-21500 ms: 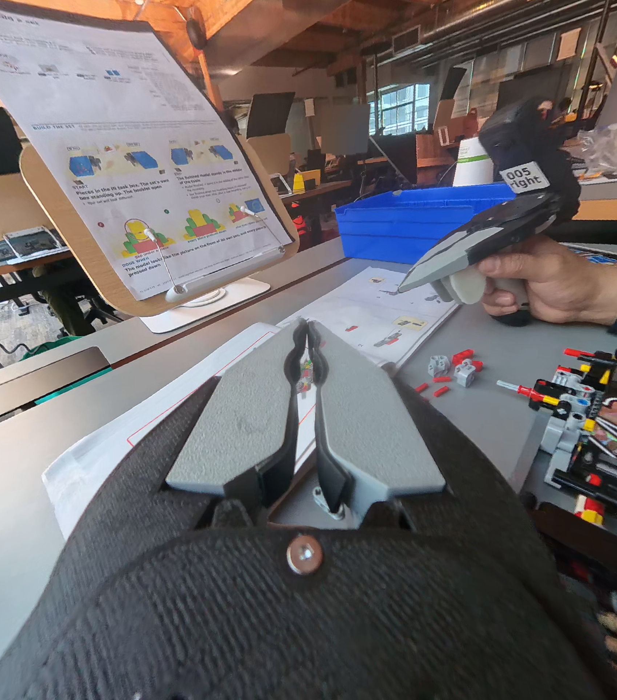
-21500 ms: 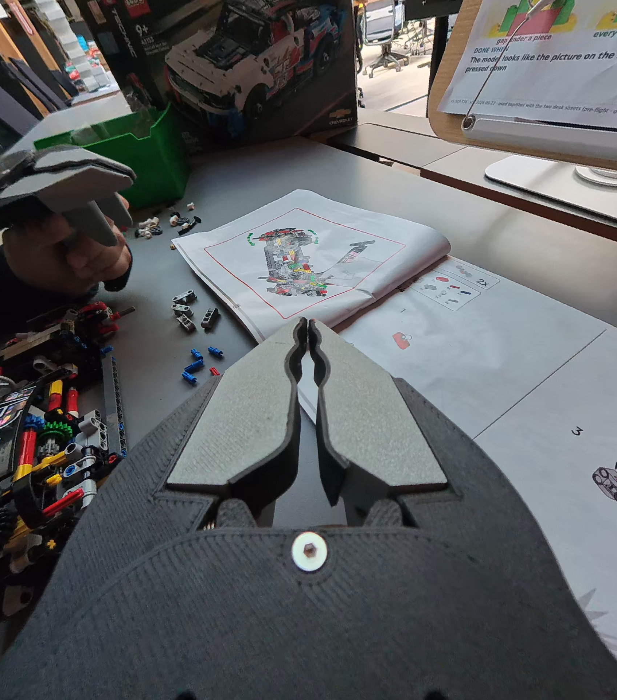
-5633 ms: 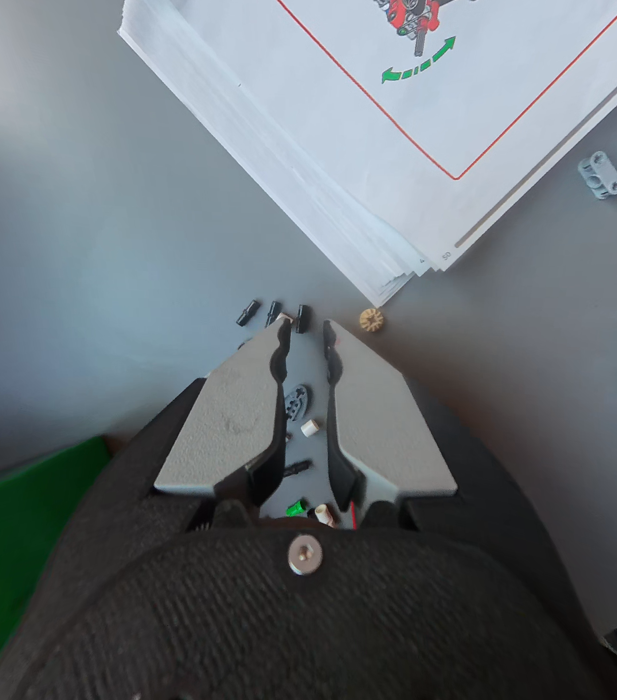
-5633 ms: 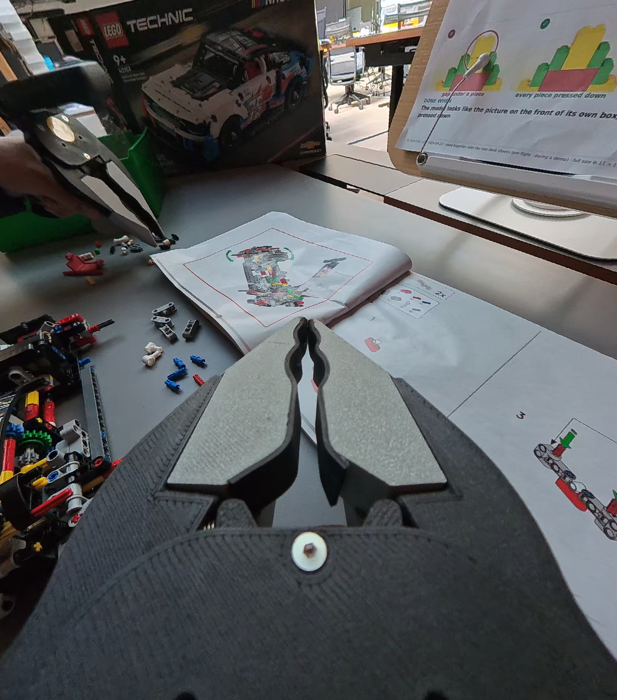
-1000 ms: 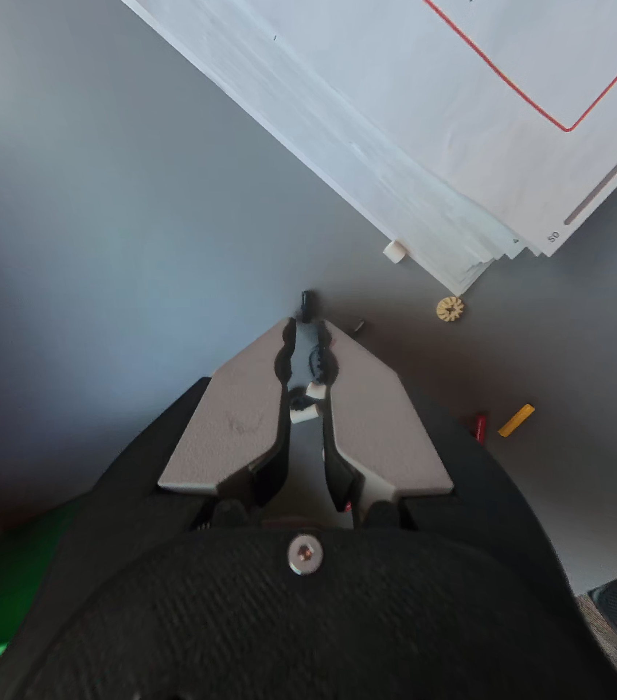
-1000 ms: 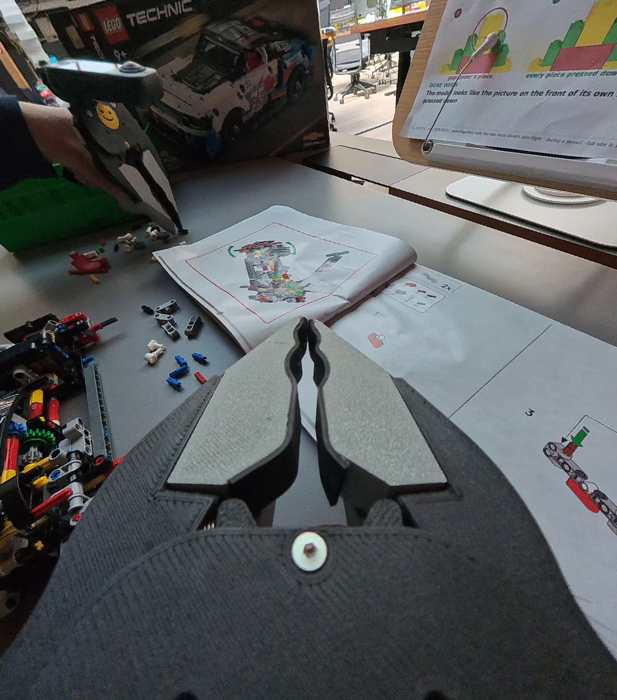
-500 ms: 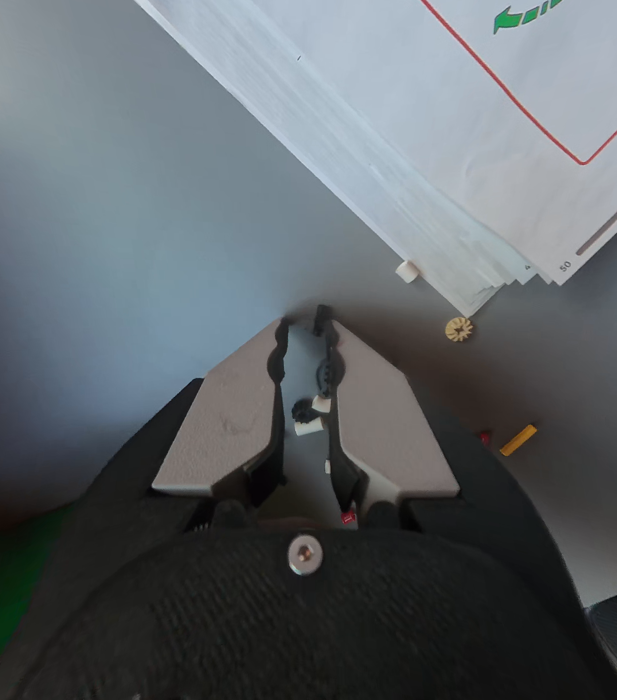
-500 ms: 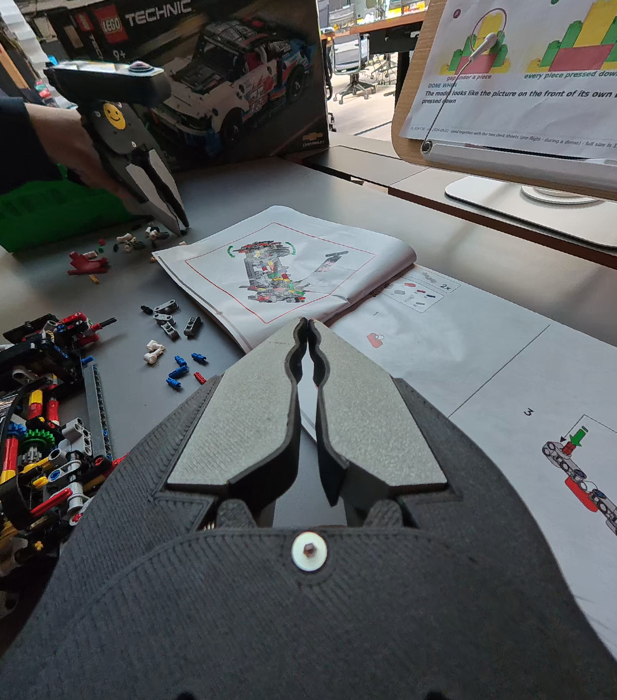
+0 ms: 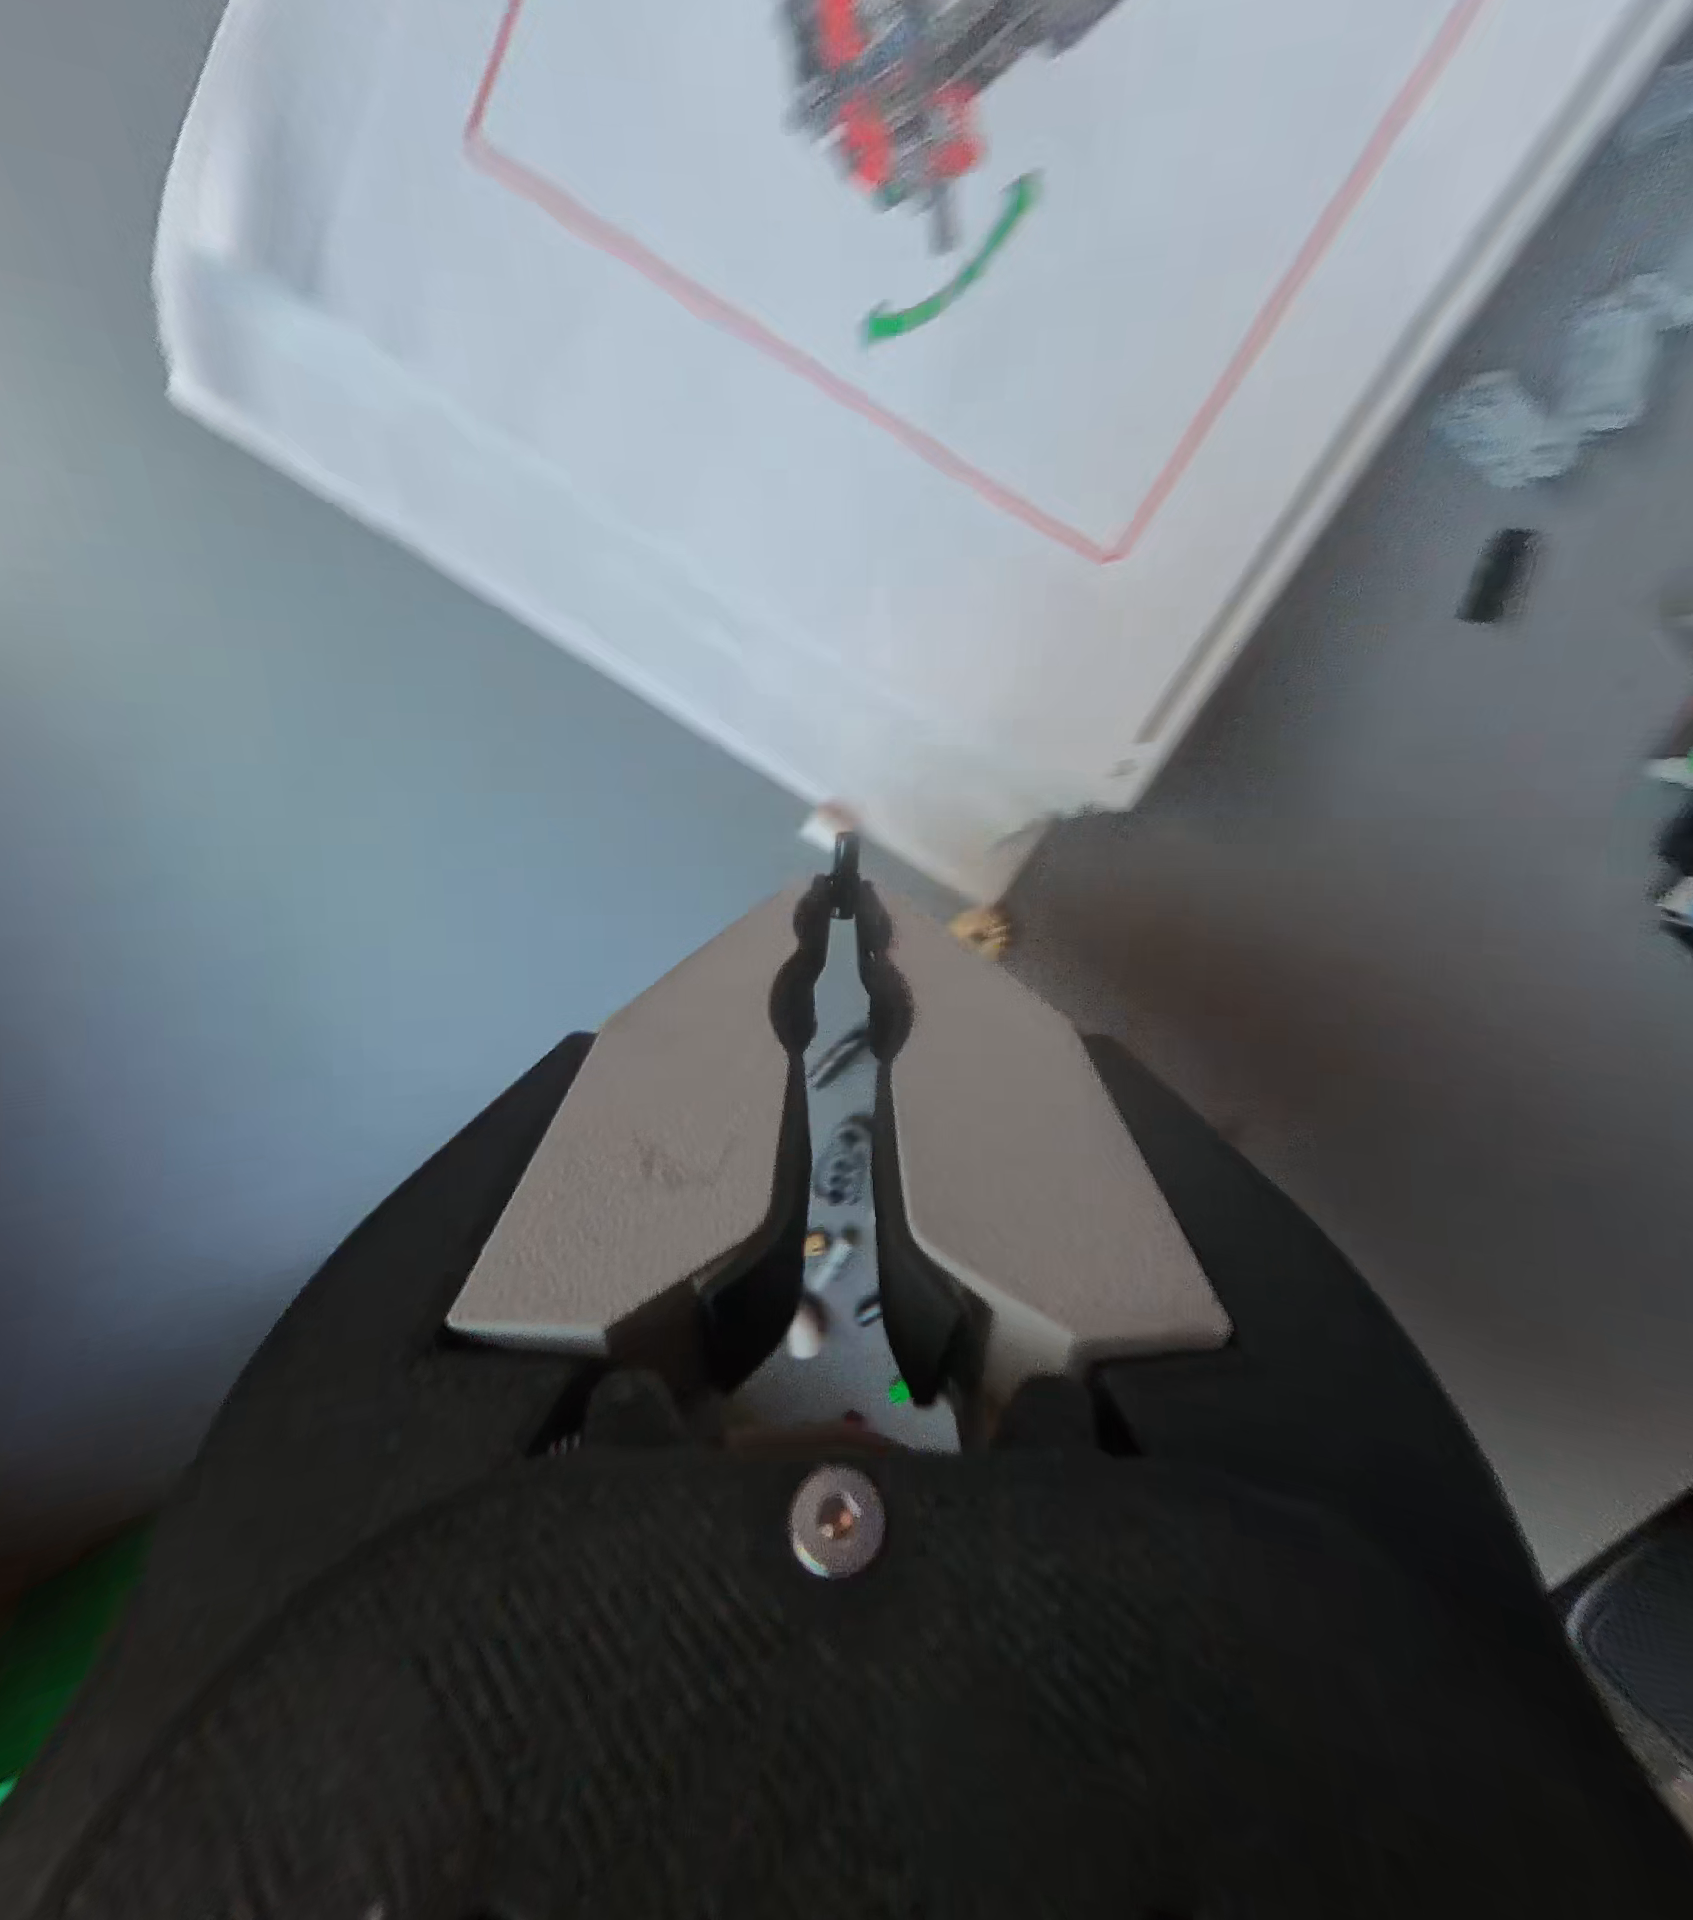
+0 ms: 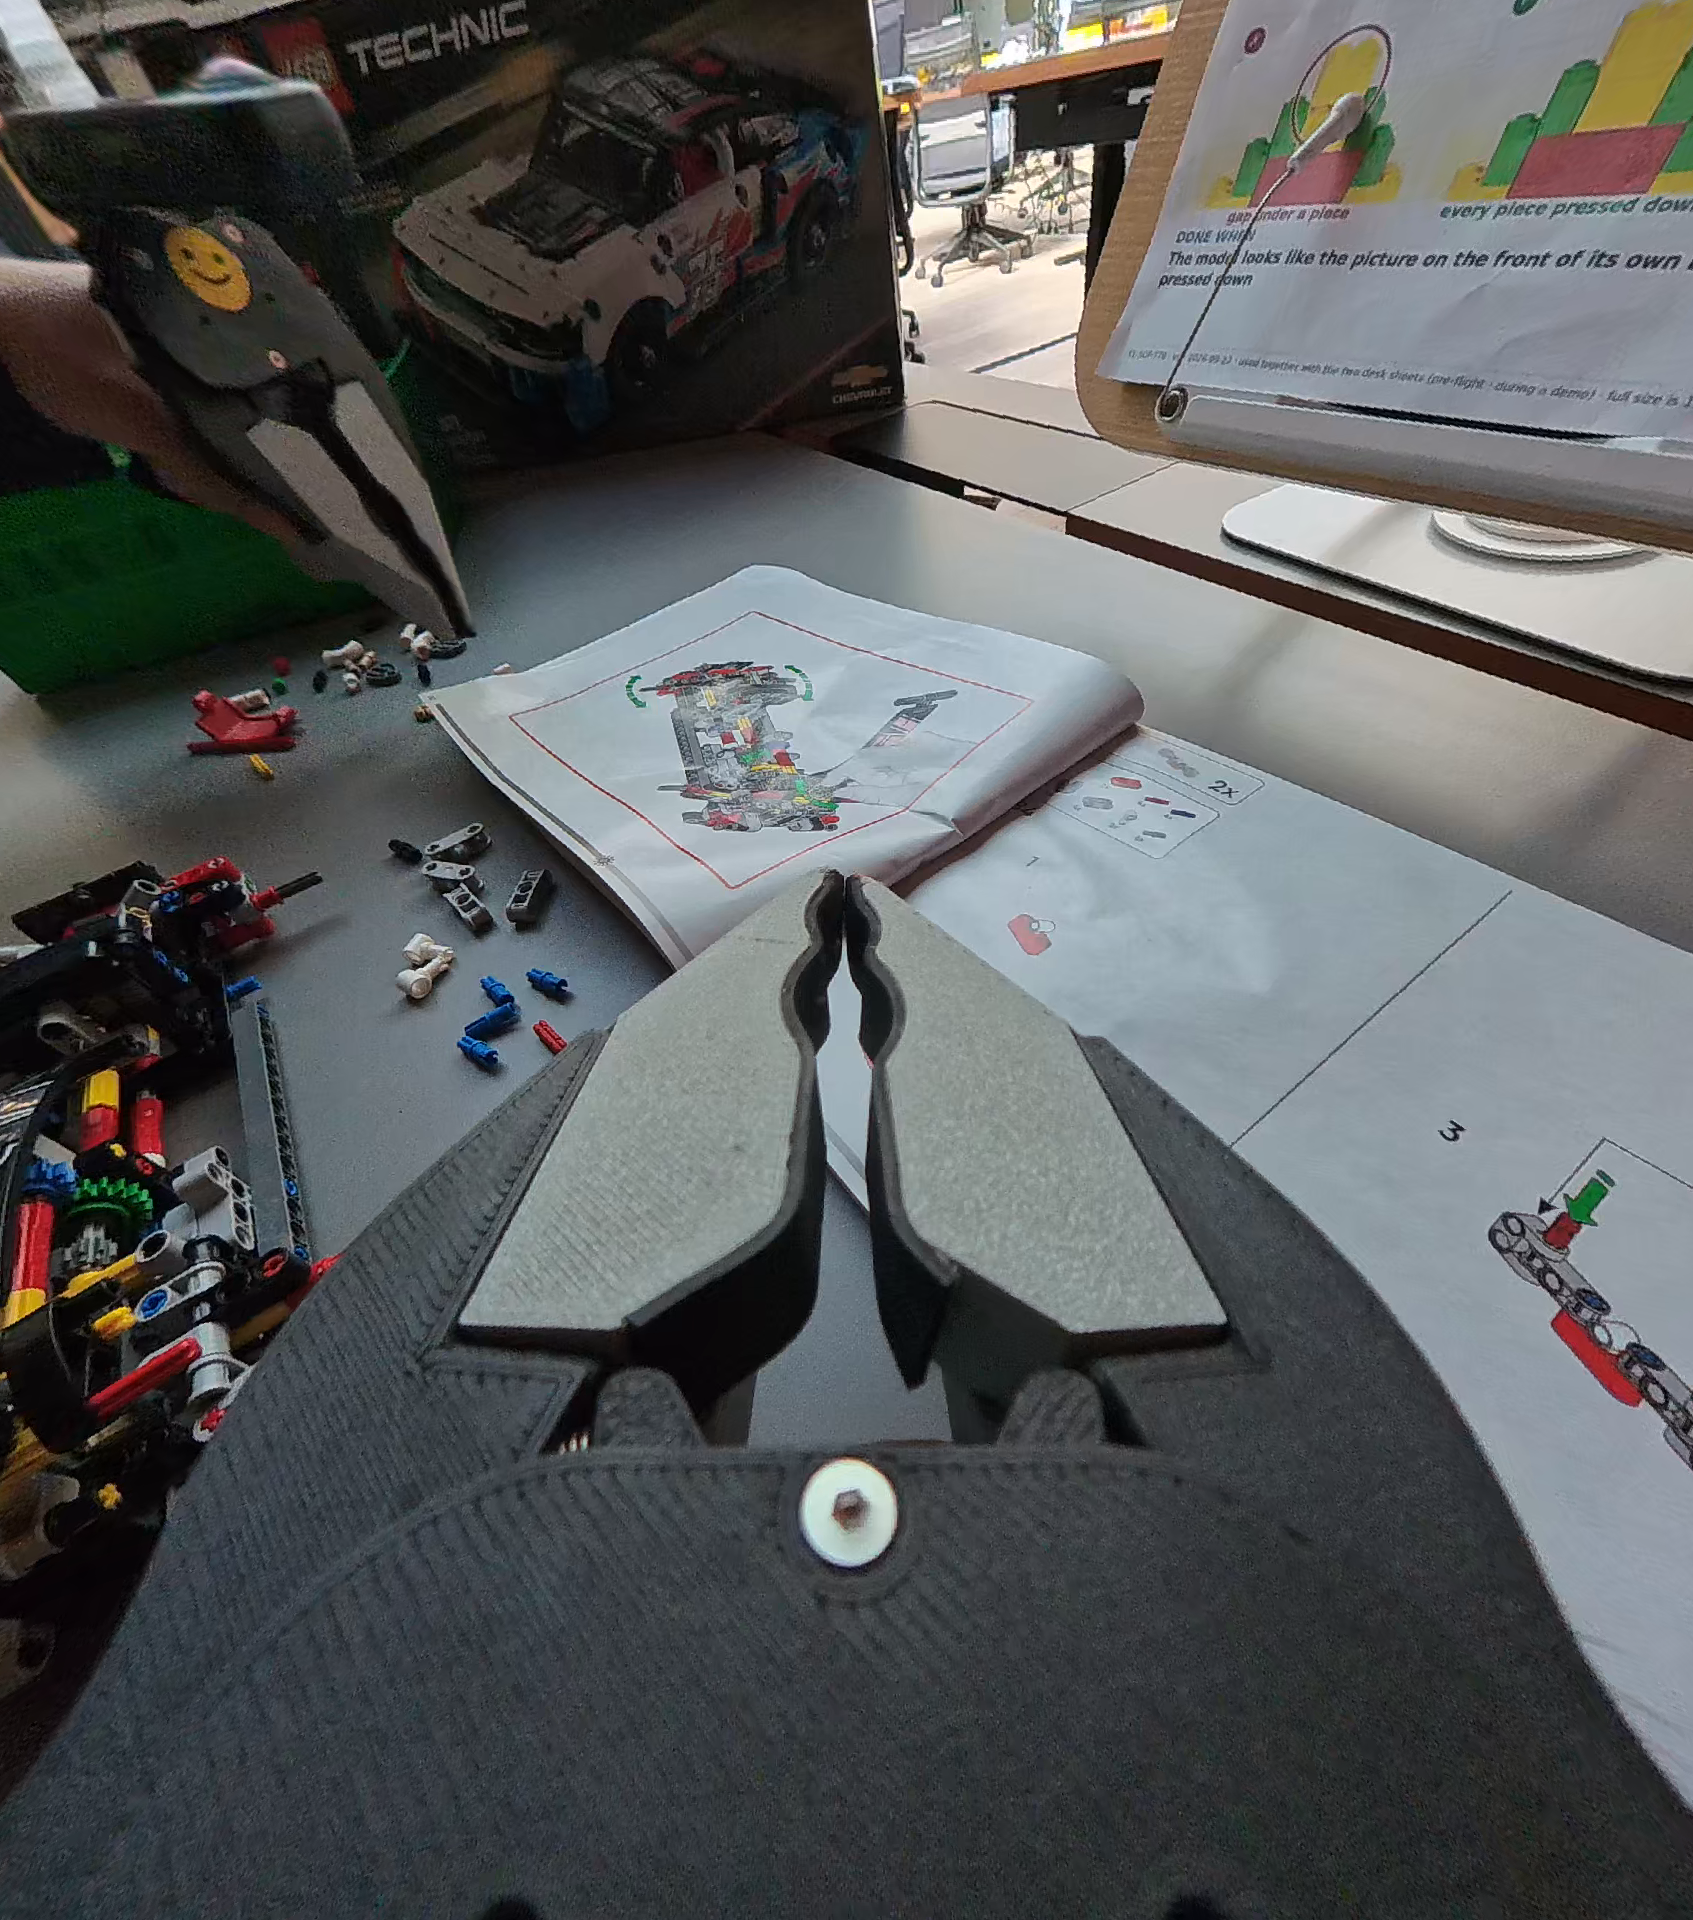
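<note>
In the left wrist view, my left gripper is shut on a small black pin that sticks out past the fingertips. It hangs above the grey table near the corner of the open instruction booklet. The picture is blurred by motion. The right wrist view shows the same gripper tilted down over a scatter of small loose pieces. My right gripper is shut with nothing seen between its tips, and hovers over the booklet's near edge.
A partly built model lies at the left. Grey connectors, blue pins and a red piece are scattered nearby. A green bin and a set box stand behind. A sheet stand stands at the right, and a tan gear lies by the booklet's corner. Spacing between my two grippers at the tips: around 35 centimetres. The tan gear lies some 4 centimetres from my left tips, 35 centimetres from my right tips.
My left gripper opened around the black pin on the table, then shut on it and rose away with it. The right gripper has stayed shut and still.
</note>
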Demonstrator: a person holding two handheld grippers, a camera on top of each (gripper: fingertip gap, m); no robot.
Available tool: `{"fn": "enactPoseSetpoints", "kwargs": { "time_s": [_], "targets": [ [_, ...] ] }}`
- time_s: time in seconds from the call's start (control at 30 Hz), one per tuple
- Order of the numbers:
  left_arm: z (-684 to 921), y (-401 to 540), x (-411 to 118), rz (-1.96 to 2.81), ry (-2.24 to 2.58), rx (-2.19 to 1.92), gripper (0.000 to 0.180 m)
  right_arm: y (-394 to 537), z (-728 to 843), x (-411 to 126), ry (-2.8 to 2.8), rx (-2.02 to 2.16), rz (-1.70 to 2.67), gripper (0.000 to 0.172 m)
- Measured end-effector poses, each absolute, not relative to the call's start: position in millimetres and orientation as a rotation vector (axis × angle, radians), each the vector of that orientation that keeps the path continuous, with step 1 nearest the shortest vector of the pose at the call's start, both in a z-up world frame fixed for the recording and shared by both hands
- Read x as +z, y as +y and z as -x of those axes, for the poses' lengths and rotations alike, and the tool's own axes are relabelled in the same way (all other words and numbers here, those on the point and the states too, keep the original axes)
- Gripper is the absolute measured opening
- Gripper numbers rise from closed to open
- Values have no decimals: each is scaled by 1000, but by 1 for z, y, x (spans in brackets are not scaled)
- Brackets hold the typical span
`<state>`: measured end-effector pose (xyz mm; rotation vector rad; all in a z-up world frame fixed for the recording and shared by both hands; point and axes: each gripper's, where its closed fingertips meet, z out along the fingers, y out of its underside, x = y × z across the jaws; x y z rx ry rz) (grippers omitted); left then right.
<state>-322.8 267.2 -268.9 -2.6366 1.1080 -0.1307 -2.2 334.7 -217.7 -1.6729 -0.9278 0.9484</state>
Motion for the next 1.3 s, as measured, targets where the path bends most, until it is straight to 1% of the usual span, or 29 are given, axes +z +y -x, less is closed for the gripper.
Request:
{"fn": "enactPoseSetpoints", "kwargs": {
  "time_s": [0.1, 0.2, 0.37, 0.47, 0.5, 0.57, 0.7, 0.87, 0.93, 1.03, 1.13, 1.2, 1.3],
  "targets": [
    [274, 242, -263, 2537, 1289, -201, 1, 334, 3, -219, -934, 948, 1675, 0],
    [245, 225, -274, 2496, 1438, -149, 1, 334, 4, -219, -940, 943, 1675, 0],
    [224, 219, -294, 2504, 1492, -171, 1, 334, 1, -217, -926, 942, 1672, 0],
    [214, 218, -295, 2484, 1474, -219, 1, 334, 0, -215, -918, 946, 1667, 0],
    [214, 219, -295, 2491, 1466, -216, 5, 334, 1, -215, -920, 947, 1667, 0],
    [221, 221, -293, 2512, 1455, -178, 12, 334, 2, -216, -929, 947, 1668, 0],
    [245, 229, -272, 2525, 1380, -130, 11, 332, 3, -215, -936, 942, 1663, 0],
    [316, 246, -260, 2606, 1297, 130, 10, 333, 3, -215, -933, 949, 1662, 0],
    [342, 250, -263, 2654, 1252, 184, 9, 332, 4, -216, -939, 945, 1664, 0],
    [354, 248, -272, 2699, 1204, 93, 10, 332, 4, -216, -940, 940, 1664, 0],
    [349, 240, -278, 2634, 1334, 14, 13, 333, 2, -216, -931, 945, 1665, 0],
    [353, 237, -283, 2606, 1417, 54, 19, 333, 2, -216, -930, 948, 1668, 0],
    [359, 236, -289, 2584, 1508, 100, 21, 333, 3, -217, -937, 945, 1671, 0]
  ]
}}
